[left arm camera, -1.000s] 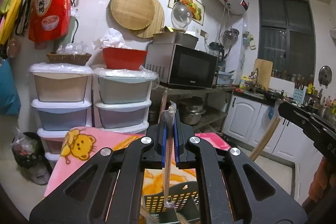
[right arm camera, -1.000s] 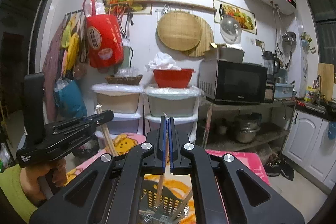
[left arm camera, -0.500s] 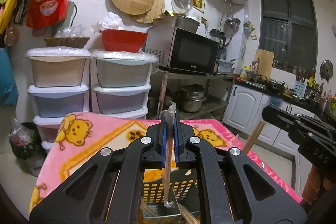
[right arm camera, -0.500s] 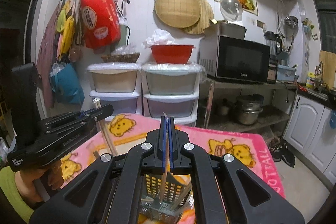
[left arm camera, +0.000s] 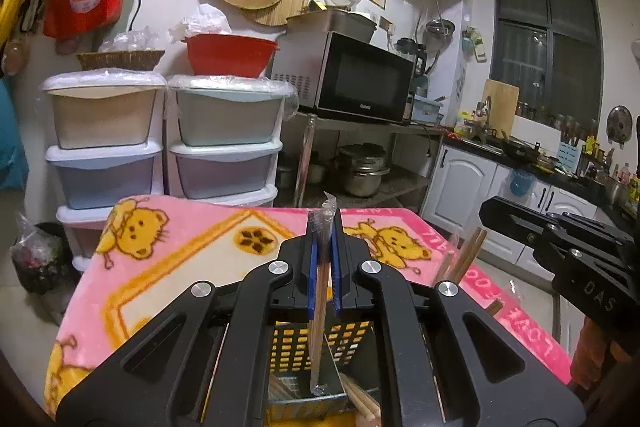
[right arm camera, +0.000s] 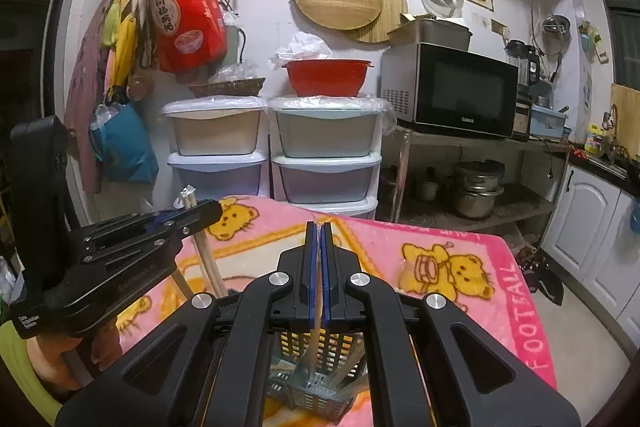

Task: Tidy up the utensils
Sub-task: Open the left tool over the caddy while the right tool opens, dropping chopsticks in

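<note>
Chopsticks in clear wrappers are the business at hand — one wrapped pair (left arm camera: 319, 303) is pinched between the blue-padded fingers of the left gripper (left arm camera: 324, 251), standing nearly upright with its lower end just inside the utensil basket (left arm camera: 304, 351) below. The basket is a perforated holder with a yellow slotted back wall and a grey front compartment, sitting on the tabletop under a pink blanket (left arm camera: 180, 259) printed with yellow bears. More chopsticks (left arm camera: 360, 401) lean inside it at the right.

From its own camera, the right gripper (right arm camera: 319, 259) has its fingers closed tight on a second wrapped pair (right arm camera: 315, 339), which hangs down with its tip at the grey compartment of the same basket (right arm camera: 312, 387). In that view the left gripper (right arm camera: 188, 217) shows at the left, held in a hand (right arm camera: 52, 363), with wooden sticks angling down below its tip. From the left camera, the right gripper's black body (left arm camera: 560, 243) enters from the right edge, and the wooden ends of its chopsticks (left arm camera: 468, 251) stick up beside it.

Behind the tabletop stand stacked plastic drawers (right arm camera: 324, 163), a red bowl (right arm camera: 326, 77) on top — and a microwave (right arm camera: 452, 91) on a metal rack.
</note>
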Action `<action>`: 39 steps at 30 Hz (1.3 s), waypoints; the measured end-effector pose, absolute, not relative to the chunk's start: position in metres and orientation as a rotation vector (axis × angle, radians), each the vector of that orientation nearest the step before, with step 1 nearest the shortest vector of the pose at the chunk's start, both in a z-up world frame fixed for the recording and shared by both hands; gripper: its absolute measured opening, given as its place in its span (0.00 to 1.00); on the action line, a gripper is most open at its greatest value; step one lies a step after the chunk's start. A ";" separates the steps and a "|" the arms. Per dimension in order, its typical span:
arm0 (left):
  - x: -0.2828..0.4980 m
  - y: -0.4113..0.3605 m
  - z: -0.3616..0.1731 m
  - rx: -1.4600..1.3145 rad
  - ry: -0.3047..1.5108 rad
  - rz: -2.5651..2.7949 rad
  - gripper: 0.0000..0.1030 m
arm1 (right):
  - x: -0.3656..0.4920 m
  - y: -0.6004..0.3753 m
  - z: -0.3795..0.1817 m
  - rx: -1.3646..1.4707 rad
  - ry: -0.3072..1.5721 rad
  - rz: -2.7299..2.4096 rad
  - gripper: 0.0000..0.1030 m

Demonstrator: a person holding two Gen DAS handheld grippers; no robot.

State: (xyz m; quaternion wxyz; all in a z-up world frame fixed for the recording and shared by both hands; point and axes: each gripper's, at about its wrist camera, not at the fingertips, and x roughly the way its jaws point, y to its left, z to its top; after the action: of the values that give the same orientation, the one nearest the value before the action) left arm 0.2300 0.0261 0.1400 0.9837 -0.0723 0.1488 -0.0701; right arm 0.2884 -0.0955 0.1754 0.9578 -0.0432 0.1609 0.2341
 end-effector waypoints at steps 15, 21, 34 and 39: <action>0.231 0.027 0.125 -0.175 0.338 -0.149 0.03 | 0.292 -0.114 0.165 -0.049 0.348 0.446 0.10; 0.223 0.031 0.121 -0.188 0.349 -0.146 0.07 | 0.287 -0.121 0.164 -0.034 0.347 0.436 0.20; 0.195 0.040 0.134 -0.230 0.314 -0.160 0.39 | 0.265 -0.132 0.161 -0.029 0.333 0.419 0.45; 0.184 0.040 0.140 -0.239 0.299 -0.163 0.53 | 0.257 -0.139 0.160 -0.019 0.329 0.414 0.49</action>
State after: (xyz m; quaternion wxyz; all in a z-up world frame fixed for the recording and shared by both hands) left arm 0.1836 0.0404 0.1397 0.9784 -0.1185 0.1485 -0.0811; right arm 0.2569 -0.1387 0.1600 0.9652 -0.0096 0.1626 0.2048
